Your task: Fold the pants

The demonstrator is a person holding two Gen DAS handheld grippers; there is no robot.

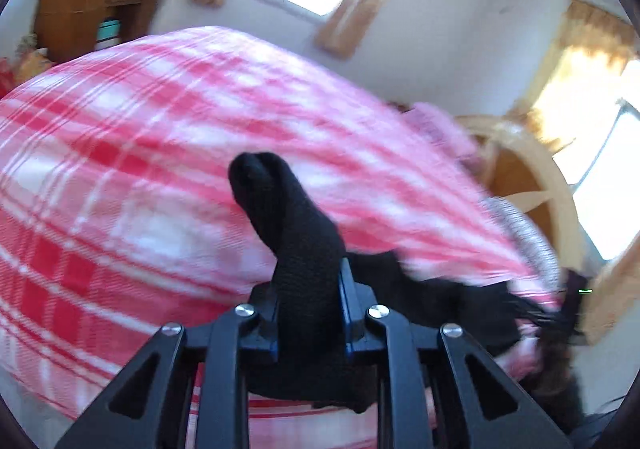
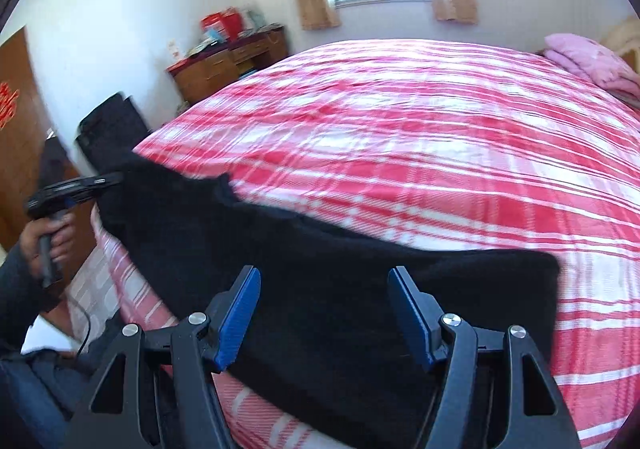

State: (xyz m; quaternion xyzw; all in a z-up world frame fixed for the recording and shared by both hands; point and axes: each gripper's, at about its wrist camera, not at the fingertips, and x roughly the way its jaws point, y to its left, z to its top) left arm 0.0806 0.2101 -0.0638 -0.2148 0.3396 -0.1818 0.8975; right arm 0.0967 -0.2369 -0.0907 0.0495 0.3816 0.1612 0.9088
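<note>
Left wrist view: left gripper (image 1: 308, 289) pinching a bunched fold of the black pants (image 1: 288, 217), standing toward 12 o'clock over the plaid bedspread (image 1: 120, 169).
Right wrist view: right gripper (image 2: 324, 313) spread, nothing held, hovering above pants flat across the bed edge.
Step advice: lift evenly, keep the pinch firm, avoid dragging.
Count: one pants, two grippers, one pink pillow (image 2: 588, 57) at 2 o'clock.

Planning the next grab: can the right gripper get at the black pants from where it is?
Probably yes: the right gripper is open right above the black pants on the bed, with nothing between.
</note>
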